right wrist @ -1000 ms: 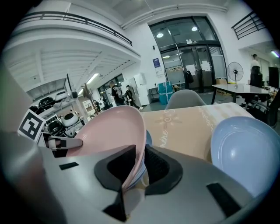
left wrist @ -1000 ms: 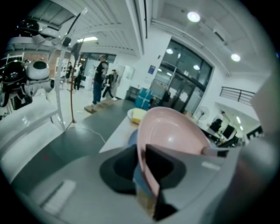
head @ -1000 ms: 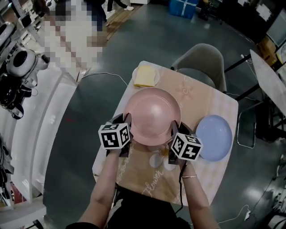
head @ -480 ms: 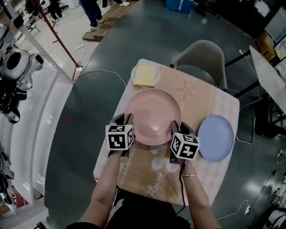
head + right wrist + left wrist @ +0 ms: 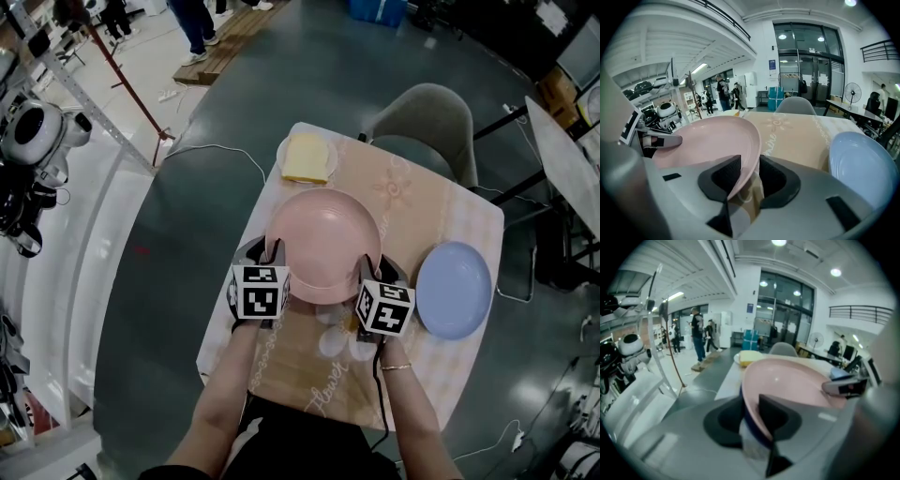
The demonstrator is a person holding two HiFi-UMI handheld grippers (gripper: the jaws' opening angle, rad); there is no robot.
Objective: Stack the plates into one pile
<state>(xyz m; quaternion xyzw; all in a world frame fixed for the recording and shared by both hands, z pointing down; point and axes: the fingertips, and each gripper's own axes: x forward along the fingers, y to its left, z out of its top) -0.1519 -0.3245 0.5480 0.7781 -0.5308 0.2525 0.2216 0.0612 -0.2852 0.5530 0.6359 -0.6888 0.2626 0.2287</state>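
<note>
Backing either gripper out carelessly could, I'd say, hook the pink plate (image 5: 323, 242) and tip or drag it across the table (image 5: 441, 211); a jaw sits over its rim on each side; the left gripper (image 5: 751, 420) and right gripper (image 5: 749, 172) have just been opening, jaws now parted, neither pinching; the plate's near rim lies between each pair, its bowl toward the table's middle; a blue plate (image 5: 453, 289) sits apart to the right, unstacked.
</note>
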